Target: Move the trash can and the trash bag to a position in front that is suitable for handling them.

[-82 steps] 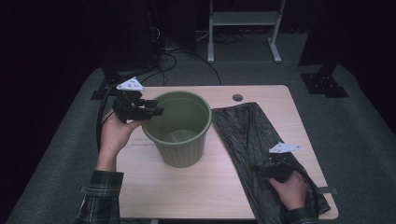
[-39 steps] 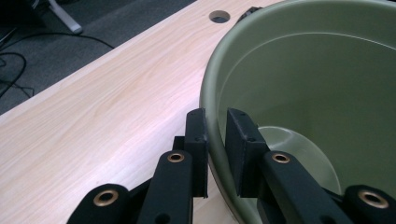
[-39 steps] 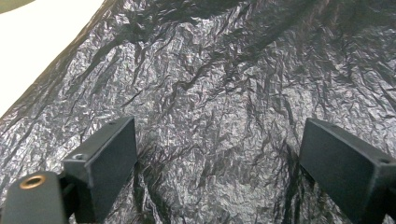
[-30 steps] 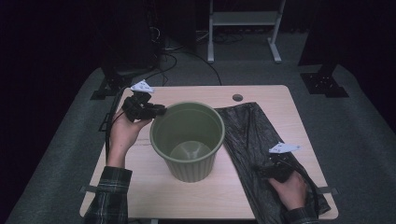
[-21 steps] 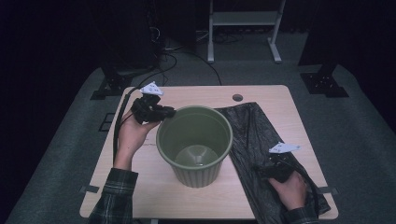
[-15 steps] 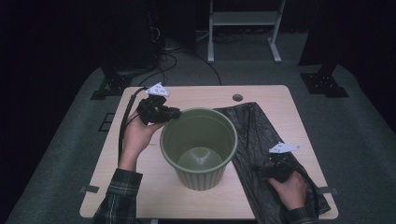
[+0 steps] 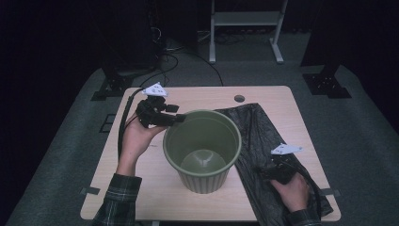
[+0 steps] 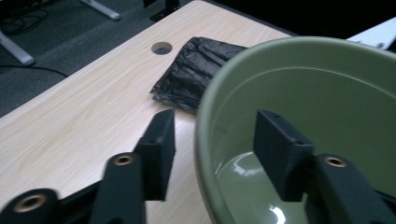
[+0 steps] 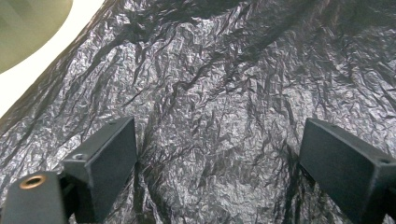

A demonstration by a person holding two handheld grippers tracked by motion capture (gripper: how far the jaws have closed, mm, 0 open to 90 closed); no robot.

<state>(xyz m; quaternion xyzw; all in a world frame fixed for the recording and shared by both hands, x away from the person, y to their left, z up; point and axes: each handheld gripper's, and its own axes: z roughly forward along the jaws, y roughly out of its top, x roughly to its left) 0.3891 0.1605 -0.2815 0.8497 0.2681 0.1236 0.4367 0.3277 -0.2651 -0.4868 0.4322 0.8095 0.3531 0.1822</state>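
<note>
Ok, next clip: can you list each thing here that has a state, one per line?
green bin: upright on the table, nothing inside, rim between the left claw's jaws.
black bag: spread flat and crumpled on the table, beside the bin.
left claw: open, one jaw inside the bin's rim, one outside, with a gap at each side.
right claw: open, jaws wide apart over the bag.

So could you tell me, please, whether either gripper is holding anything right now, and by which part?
Nothing is gripped. The left gripper is open astride the rim of the green bin; the right gripper is open over the black bag.
</note>
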